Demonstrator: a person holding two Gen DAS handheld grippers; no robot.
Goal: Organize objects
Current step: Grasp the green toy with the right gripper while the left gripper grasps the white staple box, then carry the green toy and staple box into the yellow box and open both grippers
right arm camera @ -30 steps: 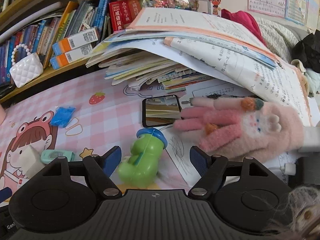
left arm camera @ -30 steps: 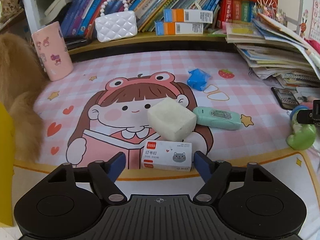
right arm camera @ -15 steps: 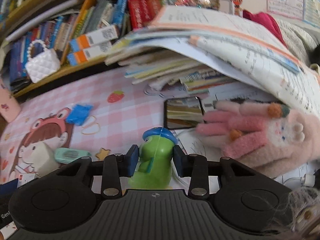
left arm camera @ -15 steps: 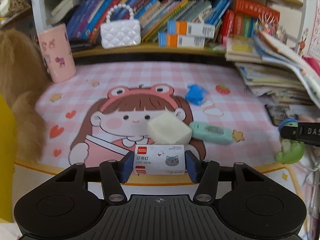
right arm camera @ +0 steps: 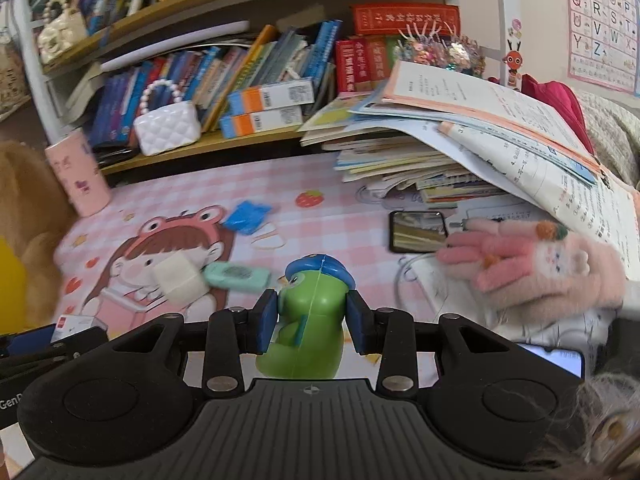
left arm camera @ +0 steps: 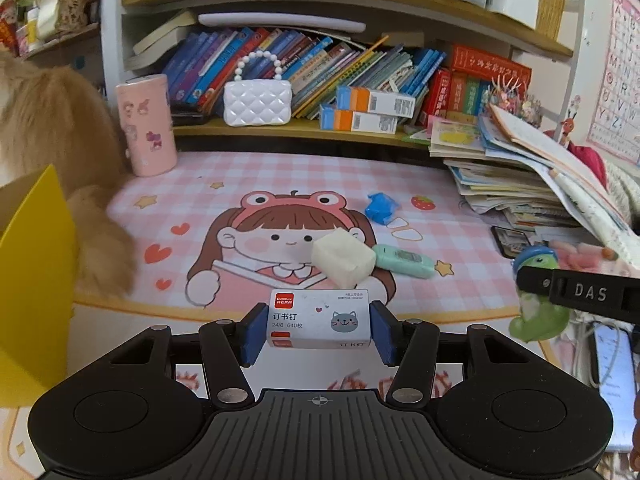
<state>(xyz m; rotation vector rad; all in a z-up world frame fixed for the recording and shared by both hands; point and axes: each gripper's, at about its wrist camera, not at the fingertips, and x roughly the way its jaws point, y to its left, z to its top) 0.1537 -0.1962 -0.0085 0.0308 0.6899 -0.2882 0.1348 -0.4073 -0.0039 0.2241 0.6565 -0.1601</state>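
Gripping now, both were open | L gripper (left arm camera: 318, 330) clamped on staple box (left arm camera: 319, 322) | R gripper (right arm camera: 312, 322) clamped on frog toy (right arm camera: 306, 312) | both lifted off mat (left arm camera: 280, 176) → 2 items ready to sort

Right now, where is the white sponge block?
In the left wrist view, the white sponge block lies on the pink desk mat, right of centre, just beyond the held staple box and touching the mint green device to its right.

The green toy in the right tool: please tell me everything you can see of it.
The green toy is a glossy, plastic-looking cartoon figure with a rounded body, a blue cap and a seam down its middle. It stands roughly upright, clamped at its sides between the blue pads of the right tool, above the pink desk mat.
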